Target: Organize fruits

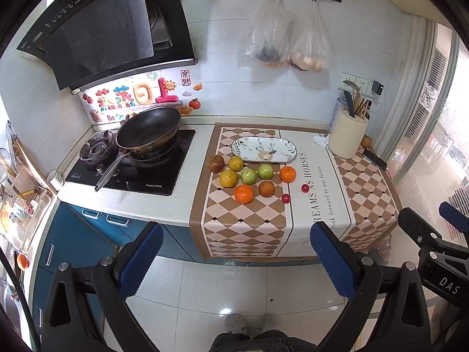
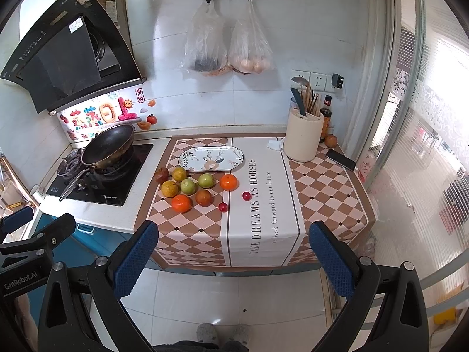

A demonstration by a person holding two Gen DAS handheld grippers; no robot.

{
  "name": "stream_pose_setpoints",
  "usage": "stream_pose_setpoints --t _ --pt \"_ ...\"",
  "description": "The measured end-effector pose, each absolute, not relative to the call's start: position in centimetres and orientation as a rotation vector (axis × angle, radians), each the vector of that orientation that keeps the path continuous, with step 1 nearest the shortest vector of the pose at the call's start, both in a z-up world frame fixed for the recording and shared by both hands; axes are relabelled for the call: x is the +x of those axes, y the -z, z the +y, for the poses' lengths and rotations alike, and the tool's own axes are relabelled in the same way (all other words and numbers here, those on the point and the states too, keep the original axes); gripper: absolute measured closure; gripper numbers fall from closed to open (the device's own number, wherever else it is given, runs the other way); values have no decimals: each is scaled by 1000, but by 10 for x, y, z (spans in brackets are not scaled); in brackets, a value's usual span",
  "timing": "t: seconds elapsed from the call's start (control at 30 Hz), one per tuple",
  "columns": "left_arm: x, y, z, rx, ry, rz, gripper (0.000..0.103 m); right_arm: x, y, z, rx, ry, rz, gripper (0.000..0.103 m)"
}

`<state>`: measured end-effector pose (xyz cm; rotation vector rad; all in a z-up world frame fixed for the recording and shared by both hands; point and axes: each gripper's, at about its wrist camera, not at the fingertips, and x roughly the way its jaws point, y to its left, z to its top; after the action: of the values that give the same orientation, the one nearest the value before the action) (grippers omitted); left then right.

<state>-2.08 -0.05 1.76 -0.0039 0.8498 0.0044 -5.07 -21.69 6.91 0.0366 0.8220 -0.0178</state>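
Several fruits lie loose on the checked mat (image 1: 243, 226): two oranges (image 1: 244, 193) (image 1: 287, 174), two green apples (image 1: 248, 176), yellow pears (image 1: 228, 178), a dark red apple (image 1: 216, 163), a brown fruit (image 1: 266, 188) and two small red fruits (image 1: 285, 198). An empty oval patterned plate (image 1: 263, 149) lies just behind them. The same group (image 2: 187, 186) and plate (image 2: 211, 158) show in the right wrist view. My left gripper (image 1: 236, 252) and my right gripper (image 2: 233, 249) are both open and empty, held back over the floor in front of the counter.
A wok (image 1: 149, 130) sits on the gas stove (image 1: 129, 170) to the left. A cream utensil holder (image 2: 303, 136), a bottle (image 2: 326, 117), a phone (image 2: 341, 159) and a brown fruit (image 2: 330, 140) are at the back right. Two plastic bags (image 2: 228, 47) hang on the wall.
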Motion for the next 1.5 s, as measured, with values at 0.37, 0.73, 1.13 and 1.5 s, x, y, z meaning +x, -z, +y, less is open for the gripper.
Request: stream_pose_setpoints --t 0.37,0.73,1.13,1.5 --pt "-22 -18 -1 -4 -5 848 0 -53 -70 -216 38 16 820 0" --pt "-24 -22 1 -10 -11 846 0 -53 -77 -208 35 2 817 0" --pt "9 -13 14 0 -28 864 0 -25 -60 -206 97 1 813 0" --pt "66 45 47 112 -183 750 0 44 15 -196 145 8 802 0"
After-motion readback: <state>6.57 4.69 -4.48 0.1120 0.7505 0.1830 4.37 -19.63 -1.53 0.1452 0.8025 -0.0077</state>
